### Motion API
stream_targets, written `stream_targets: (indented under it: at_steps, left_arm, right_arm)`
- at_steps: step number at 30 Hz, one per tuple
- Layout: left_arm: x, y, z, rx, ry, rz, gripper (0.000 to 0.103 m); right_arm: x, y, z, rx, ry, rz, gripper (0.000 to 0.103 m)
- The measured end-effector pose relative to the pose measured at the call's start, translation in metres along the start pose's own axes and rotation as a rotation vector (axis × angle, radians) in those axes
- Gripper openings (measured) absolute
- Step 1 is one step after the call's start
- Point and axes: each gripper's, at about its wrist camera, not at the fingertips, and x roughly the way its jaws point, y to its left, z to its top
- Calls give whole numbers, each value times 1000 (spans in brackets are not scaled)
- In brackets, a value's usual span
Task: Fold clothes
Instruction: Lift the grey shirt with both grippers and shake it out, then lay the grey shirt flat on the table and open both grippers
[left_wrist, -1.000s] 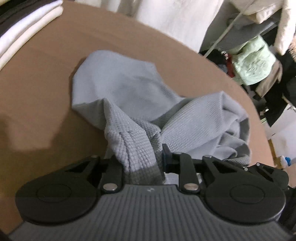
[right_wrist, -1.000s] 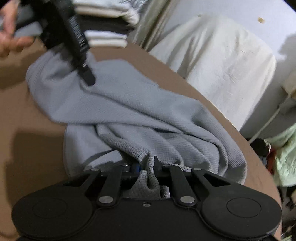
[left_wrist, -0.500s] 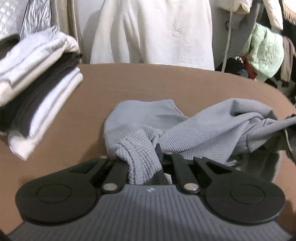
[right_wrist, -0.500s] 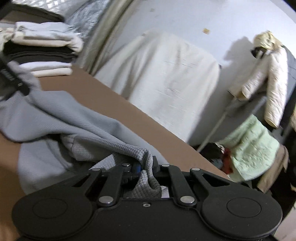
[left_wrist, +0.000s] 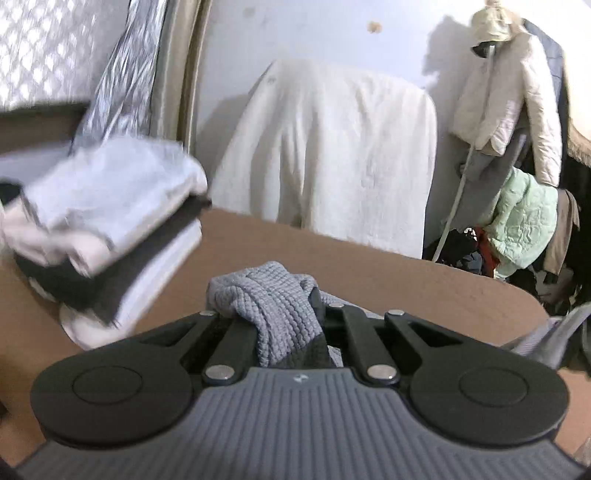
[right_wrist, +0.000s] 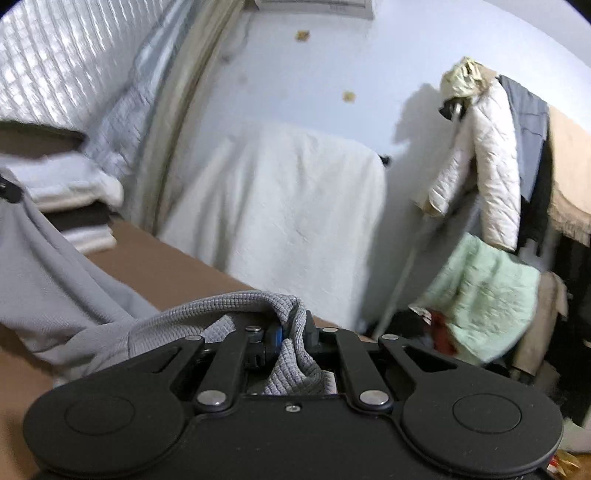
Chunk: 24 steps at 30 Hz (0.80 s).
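A grey waffle-knit garment (left_wrist: 269, 306) is bunched between the jaws of my left gripper (left_wrist: 282, 314), which is shut on it above the brown table (left_wrist: 406, 280). My right gripper (right_wrist: 291, 334) is shut on another part of the same grey garment (right_wrist: 229, 306). In the right wrist view the cloth hangs in a span to the left (right_wrist: 44, 266) toward the other gripper. Most of the garment is hidden below both grippers.
A stack of folded white and dark clothes (left_wrist: 107, 236) sits on the table at left, also in the right wrist view (right_wrist: 74, 206). A white-draped object (left_wrist: 332, 155) stands behind the table. A rack with hanging coats (right_wrist: 491, 166) is at right.
Both grippers have lifted and tilted up with the grey garment still held; the views went from looking down at the cloth on the table to looking across the room.
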Motion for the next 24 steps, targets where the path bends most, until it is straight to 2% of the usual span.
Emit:
stream_targets:
  at_steps: [4, 9, 12, 14, 17, 19, 21, 24]
  left_arm:
    - [-15, 3, -4, 89, -15, 28, 5]
    - [-38, 18, -5, 67, 33, 13, 5]
    - [-60, 25, -2, 26, 139, -7, 4]
    - [-81, 30, -3, 6, 162, -52, 4]
    - [-97, 23, -4, 118, 157, -26, 4]
    - [-87, 20, -1, 155, 185, -39, 4]
    - [-57, 14, 5, 174, 227, -52, 4]
    - [9, -10, 31, 345, 216, -2, 4]
  right_arm:
    - [-6, -12, -3, -25, 4, 32, 9]
    - [-29, -24, 7, -21, -34, 62, 8]
    - [-58, -30, 10, -26, -55, 96, 8]
    - [-81, -31, 3, -22, -67, 111, 8]
    - [-96, -36, -5, 5, -45, 146, 7]
    - [-87, -39, -5, 0, -25, 176, 6]
    - [-61, -42, -2, -8, -6, 205, 6]
    - [5, -50, 12, -35, 36, 181, 5]
